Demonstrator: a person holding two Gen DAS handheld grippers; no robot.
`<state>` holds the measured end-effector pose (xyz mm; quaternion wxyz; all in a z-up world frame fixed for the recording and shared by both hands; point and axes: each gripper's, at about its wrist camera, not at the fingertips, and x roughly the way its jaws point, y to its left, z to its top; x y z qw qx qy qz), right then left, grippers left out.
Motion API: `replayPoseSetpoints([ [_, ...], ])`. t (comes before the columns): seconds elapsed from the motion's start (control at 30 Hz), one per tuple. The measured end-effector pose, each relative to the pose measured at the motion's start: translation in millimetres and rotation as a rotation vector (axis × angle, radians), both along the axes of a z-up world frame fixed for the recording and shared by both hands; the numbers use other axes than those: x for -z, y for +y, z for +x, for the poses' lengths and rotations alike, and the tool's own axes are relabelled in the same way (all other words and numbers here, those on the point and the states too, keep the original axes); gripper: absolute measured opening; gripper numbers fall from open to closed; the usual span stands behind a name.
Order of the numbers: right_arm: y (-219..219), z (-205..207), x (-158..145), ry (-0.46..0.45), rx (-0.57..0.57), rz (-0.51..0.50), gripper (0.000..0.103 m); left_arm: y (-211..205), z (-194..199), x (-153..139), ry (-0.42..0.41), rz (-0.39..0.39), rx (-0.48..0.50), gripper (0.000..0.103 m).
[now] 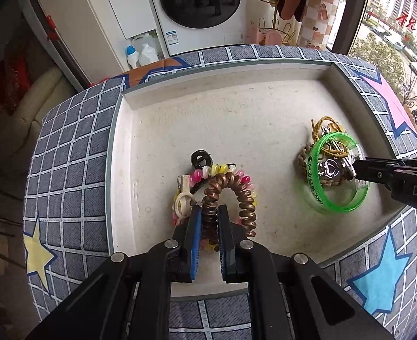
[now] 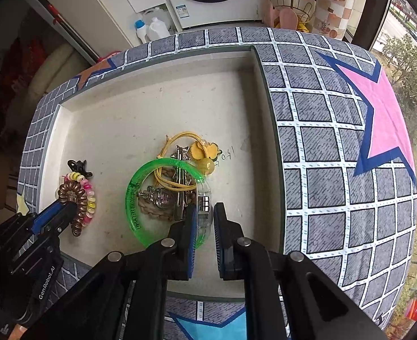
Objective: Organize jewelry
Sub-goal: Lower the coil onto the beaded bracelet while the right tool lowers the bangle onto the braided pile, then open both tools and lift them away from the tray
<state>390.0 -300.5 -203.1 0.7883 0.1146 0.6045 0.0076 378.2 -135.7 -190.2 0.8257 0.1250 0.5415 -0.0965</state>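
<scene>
A shallow white tray (image 1: pixel 208 107) holds two heaps of jewelry. On the left lie a brown spiral hair tie (image 1: pixel 231 192), a pink and yellow spiral tie (image 1: pixel 208 170), a black clip (image 1: pixel 199 158) and a cream clip (image 1: pixel 183 195). My left gripper (image 1: pixel 209 212) is shut on the brown spiral tie. On the right lie a green bangle (image 2: pixel 140 195) with a clear battery section (image 2: pixel 204 209), a yellow cord with charms (image 2: pixel 197 150), a silver charm (image 2: pixel 157 197) and a braided band (image 1: pixel 303 157). My right gripper (image 2: pixel 203 212) is shut on the bangle's clear section.
The tray sits on a grey checked cloth with coloured stars (image 2: pixel 336 141). Beyond the table stand a washing machine (image 1: pixel 202 5), detergent bottles (image 1: pixel 140 52) and a gold rack (image 1: pixel 276 14). A window (image 1: pixel 392 42) is at the right.
</scene>
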Motion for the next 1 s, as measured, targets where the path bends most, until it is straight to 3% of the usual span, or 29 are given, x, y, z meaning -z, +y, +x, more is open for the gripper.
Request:
replayPoseSetpoints([
  [0.27,-6.0,-3.9,-8.9,-0.027,0.014,0.046,0.015,0.6,-1.7,-11.3,-0.032,0.004,-0.01,0.023],
  [0.3,-7.3,-5.0,-10.3,-0.031,0.021,0.056,0.017,0.3,-1.3,-12.5,-0.034,0.007,-0.011,0.033],
  [0.33,-8.4,-6.2,-11.8,-0.035,0.027,0.067,0.02,0.2,-1.3,-13.7,-0.036,0.007,-0.014,0.077],
  [0.37,-9.3,-6.9,-13.4,-0.039,0.03,0.074,0.027,1.0,-1.9,-16.1,-0.048,0.007,-0.023,0.101],
  [0.43,-8.9,-8.1,-17.1,-0.05,0.031,0.077,0.037,1.6,-6.5,-26.4,-0.115,0.001,-0.033,0.103],
  [0.67,-7.8,-11.9,-25.8,-0.072,0.037,0.092,0.039,-0.2,-5.0,-31.8,-0.099,-0.011,-0.031,0.103],
  [0.8,-4.9,-16.9,-28.0,-0.074,0.03,0.101,0.059,3.4,-9.9,-36.0,-0.092,-0.016,-0.037,0.103],
  [1.0,-1.3,-35.0,-31.7,-0.072,0.04,0.126,0.07,12.3,-30.9,-45.9,-0.084,-0.038,-0.043,0.103],
])
